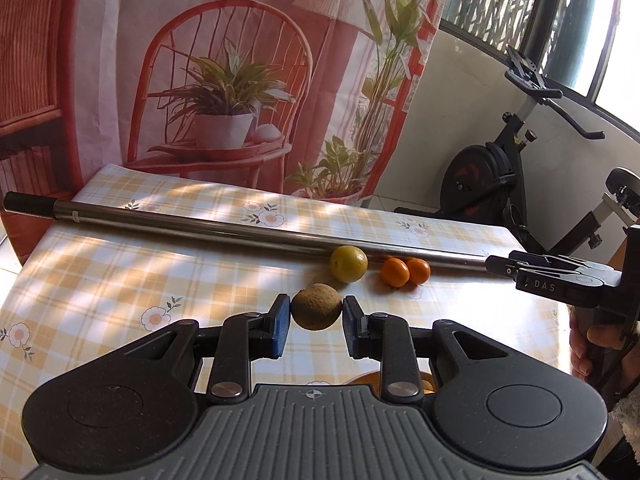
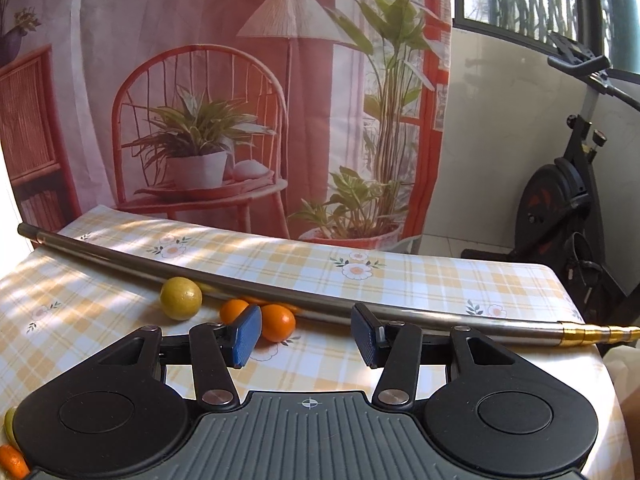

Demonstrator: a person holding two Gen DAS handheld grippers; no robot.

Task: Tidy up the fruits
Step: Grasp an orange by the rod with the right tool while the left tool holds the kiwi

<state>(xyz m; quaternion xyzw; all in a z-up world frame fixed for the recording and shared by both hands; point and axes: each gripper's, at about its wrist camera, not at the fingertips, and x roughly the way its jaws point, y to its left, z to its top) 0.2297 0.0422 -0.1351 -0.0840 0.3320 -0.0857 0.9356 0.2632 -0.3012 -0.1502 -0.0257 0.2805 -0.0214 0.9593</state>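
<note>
A brown rough-skinned fruit (image 1: 316,307) sits between the blue pads of my left gripper (image 1: 316,312); both pads touch its sides. Beyond it on the checked tablecloth (image 1: 120,280) lie a yellow-green citrus (image 1: 349,263) and two small oranges (image 1: 395,272), all against a long metal pole (image 1: 240,227). My right gripper (image 2: 306,330) stands open and holds nothing; the yellow-green citrus (image 2: 181,298) and the oranges (image 2: 278,322) lie just ahead of its left finger. The right gripper (image 1: 504,272) also shows side-on at the right edge, held by a hand (image 1: 580,344).
The metal pole (image 2: 320,300) crosses the table (image 2: 400,280) from left to right, ending in a brass tip at the right edge. More orange and green fruit (image 2: 14,460) peeks out at the bottom left. A printed backdrop hangs behind; an exercise bike (image 2: 560,200) stands right.
</note>
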